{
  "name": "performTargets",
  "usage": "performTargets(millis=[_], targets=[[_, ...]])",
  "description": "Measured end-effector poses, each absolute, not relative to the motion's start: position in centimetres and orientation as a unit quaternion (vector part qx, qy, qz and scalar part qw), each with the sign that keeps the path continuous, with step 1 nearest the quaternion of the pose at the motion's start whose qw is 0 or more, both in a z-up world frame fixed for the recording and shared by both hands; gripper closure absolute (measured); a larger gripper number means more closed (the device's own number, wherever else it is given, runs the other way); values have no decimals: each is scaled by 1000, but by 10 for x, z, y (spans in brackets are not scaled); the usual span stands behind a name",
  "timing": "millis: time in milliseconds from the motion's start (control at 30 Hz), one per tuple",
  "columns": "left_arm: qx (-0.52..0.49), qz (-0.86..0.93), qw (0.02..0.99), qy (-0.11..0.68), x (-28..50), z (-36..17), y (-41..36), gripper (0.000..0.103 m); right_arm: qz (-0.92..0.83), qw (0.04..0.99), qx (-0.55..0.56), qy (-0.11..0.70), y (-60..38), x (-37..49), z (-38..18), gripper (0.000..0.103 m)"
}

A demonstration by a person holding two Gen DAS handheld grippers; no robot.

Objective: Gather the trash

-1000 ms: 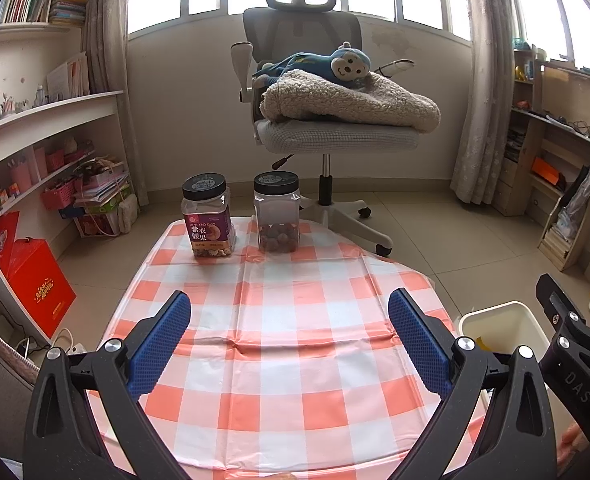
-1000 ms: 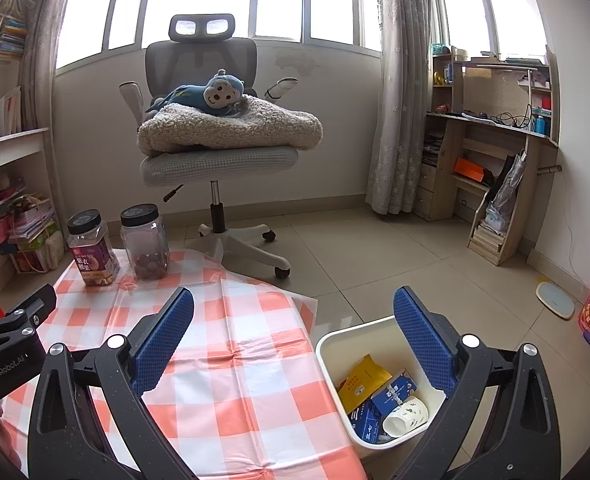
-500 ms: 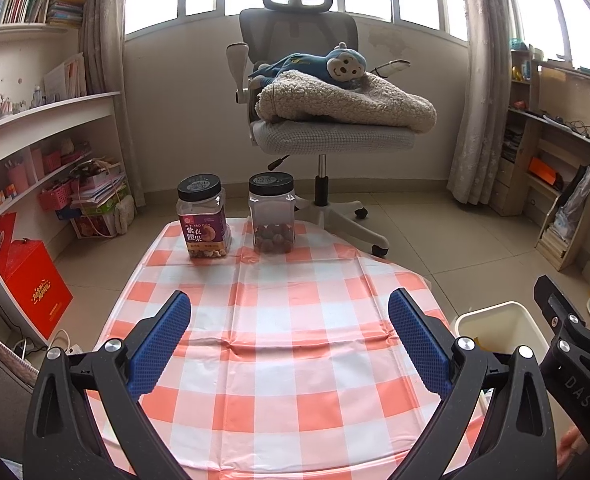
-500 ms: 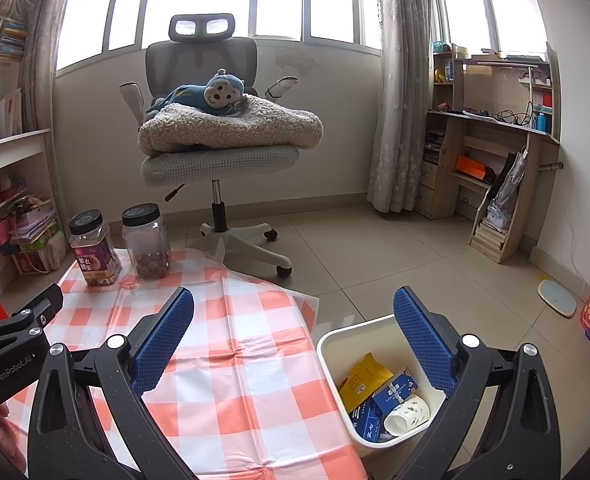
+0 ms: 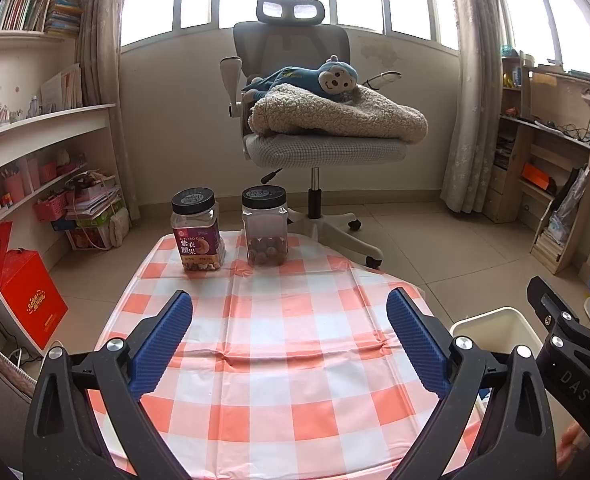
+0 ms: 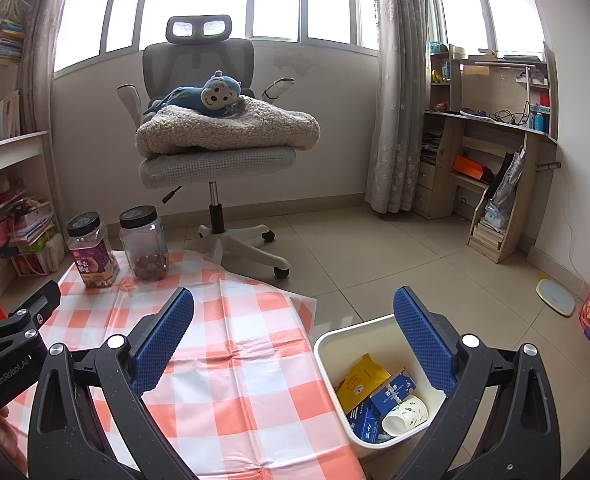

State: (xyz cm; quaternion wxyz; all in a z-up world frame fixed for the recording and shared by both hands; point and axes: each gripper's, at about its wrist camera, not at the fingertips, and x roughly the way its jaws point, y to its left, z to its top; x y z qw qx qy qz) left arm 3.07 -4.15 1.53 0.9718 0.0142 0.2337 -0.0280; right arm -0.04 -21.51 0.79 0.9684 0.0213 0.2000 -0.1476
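Observation:
A white trash bin [image 6: 337,346] stands on the floor at the table's right edge; it also shows in the left wrist view [image 5: 491,320]. Inside lie a yellow packet [image 6: 361,380], blue cartons [image 6: 391,394] and a paper cup [image 6: 407,414]. My left gripper [image 5: 291,344] is open and empty over the checked tablecloth [image 5: 279,320]. My right gripper [image 6: 295,340] is open and empty, above the table's right edge and the bin. No loose trash shows on the cloth.
Two black-lidded jars stand at the table's far end: a purple-labelled one [image 5: 197,236] and a clear one [image 5: 265,226]. Behind is an office chair [image 5: 315,144] with a blanket and a toy monkey. Shelves line the left wall, a desk the right.
Both grippers have drawn back and risen slightly, so the jars look a little farther and higher in view. Both stay open and empty.

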Motion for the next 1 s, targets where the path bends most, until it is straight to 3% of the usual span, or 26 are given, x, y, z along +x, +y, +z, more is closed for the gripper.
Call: performTargets(millis=[1000], targets=[[6, -34, 971, 236, 29, 18, -43, 7, -156, 967, 24, 199, -222, -3, 10, 7]])
